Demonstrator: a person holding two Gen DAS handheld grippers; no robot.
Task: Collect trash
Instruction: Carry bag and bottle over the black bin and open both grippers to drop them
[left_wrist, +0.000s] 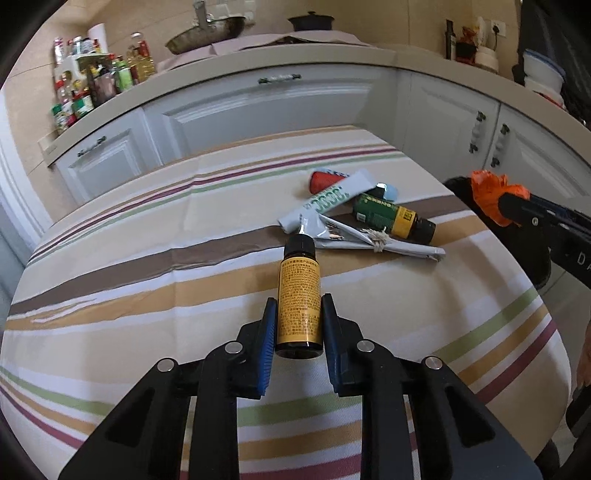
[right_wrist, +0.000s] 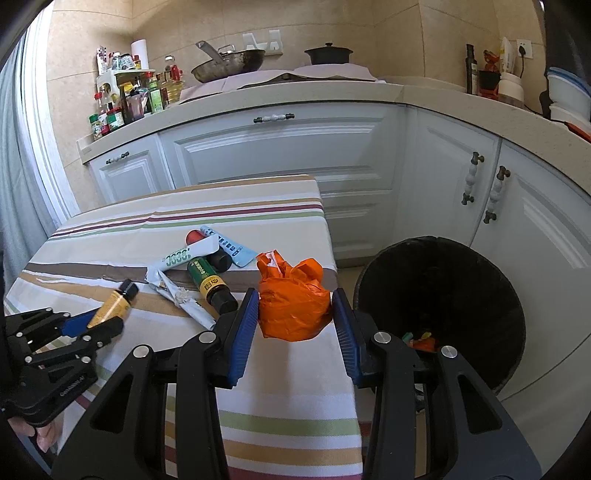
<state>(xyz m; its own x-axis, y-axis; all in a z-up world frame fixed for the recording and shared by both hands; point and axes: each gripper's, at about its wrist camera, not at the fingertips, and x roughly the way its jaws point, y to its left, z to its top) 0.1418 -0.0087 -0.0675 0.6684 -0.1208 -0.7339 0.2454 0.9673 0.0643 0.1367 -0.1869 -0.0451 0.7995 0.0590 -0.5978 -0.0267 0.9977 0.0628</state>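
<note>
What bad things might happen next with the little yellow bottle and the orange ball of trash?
1. The left gripper pinches only the bottom end of the yellow bottle. The smooth, round bottle might slip or roll away.
2. The right gripper holds the crumpled orange wrapper above the striped tablecloth, beside the black bin, not over it. Dropped now, it would probably miss.
3. The green bottle lies close by and might get bumped.
</note>
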